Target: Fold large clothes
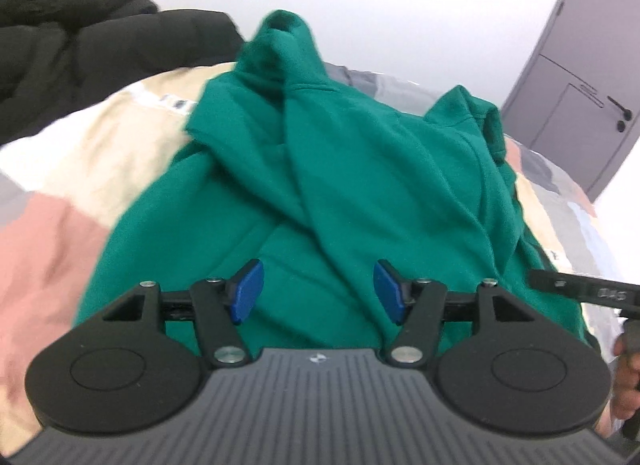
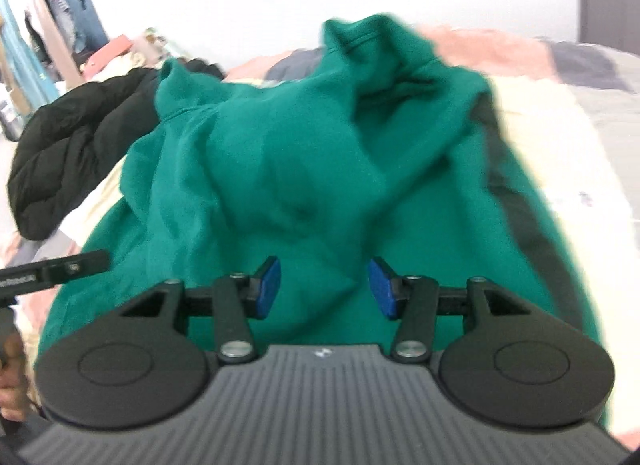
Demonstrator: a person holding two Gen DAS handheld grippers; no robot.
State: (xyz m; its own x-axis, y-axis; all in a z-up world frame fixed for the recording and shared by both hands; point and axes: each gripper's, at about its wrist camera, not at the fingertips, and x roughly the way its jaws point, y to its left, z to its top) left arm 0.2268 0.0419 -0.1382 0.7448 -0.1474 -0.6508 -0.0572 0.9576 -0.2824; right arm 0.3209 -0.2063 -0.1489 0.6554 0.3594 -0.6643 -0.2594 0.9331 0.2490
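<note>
A large green sweatshirt lies rumpled on the bed, its sleeves bunched toward the far end; it also fills the right wrist view. My left gripper is open above the near part of the garment, its blue pads holding nothing. My right gripper is open over the same near part, blue pads apart and empty. Each gripper shows at the edge of the other's view: the right one at the right, the left one at the left.
The bed has a patchwork cover in pink, cream and grey. A black puffer jacket lies at the far left, also in the right wrist view. A grey door stands at the right. Clothes hang on a rack.
</note>
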